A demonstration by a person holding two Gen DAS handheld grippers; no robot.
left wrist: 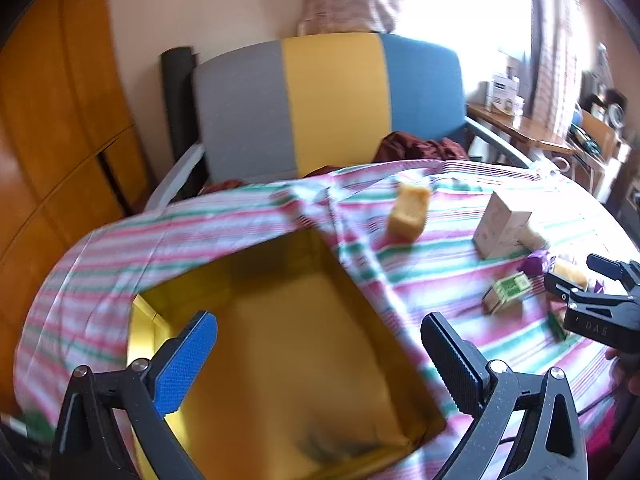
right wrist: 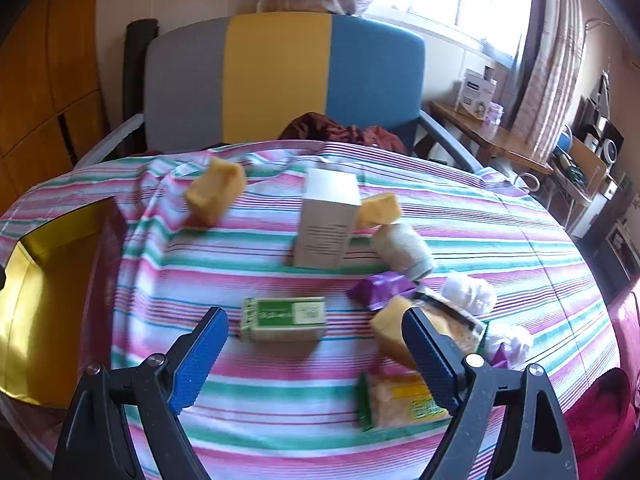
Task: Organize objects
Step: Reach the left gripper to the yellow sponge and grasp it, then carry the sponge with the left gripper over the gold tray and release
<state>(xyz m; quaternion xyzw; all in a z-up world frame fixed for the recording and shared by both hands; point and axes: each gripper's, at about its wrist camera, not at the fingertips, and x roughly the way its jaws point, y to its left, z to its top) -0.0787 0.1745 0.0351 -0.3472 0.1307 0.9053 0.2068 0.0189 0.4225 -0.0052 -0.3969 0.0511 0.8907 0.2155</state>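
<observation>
Nothing looks sorted yet, as far as I can see from here: the gold-lined box [left wrist: 304, 364] sits open at the left end of the striped tablecloth [right wrist: 500, 232], and its visible floor is bare, though the near corner is shadowed and I cannot swear nothing small lies there. The left gripper [left wrist: 320, 360] hangs right over that box with its fingers spread wide and nothing between them. Everything else is out on the cloth, well apart from the box. The right gripper [right wrist: 316, 356] hovers above the clutter, its fingers also wide apart and empty, with the green carton [right wrist: 284, 318] lying on its side just ahead of it. A tall white carton [right wrist: 326, 220] stands upright near the middle, a yellow sponge block [right wrist: 214, 190] sits off to its left, and another yellow block [right wrist: 380, 208] leans touching the carton's right side. Beside that lies a pale roll [right wrist: 404, 250] on its side, then a purple wrapper [right wrist: 380, 290], some crumpled white wrapping [right wrist: 470, 292], a third yellow block [right wrist: 392, 330] partly behind the right finger, and a green-edged snack packet [right wrist: 400, 402] nearest the gripper. So I judge the whole job is still ahead: every item has to travel leftward into the box, and the green carton seems the likeliest first pick.
</observation>
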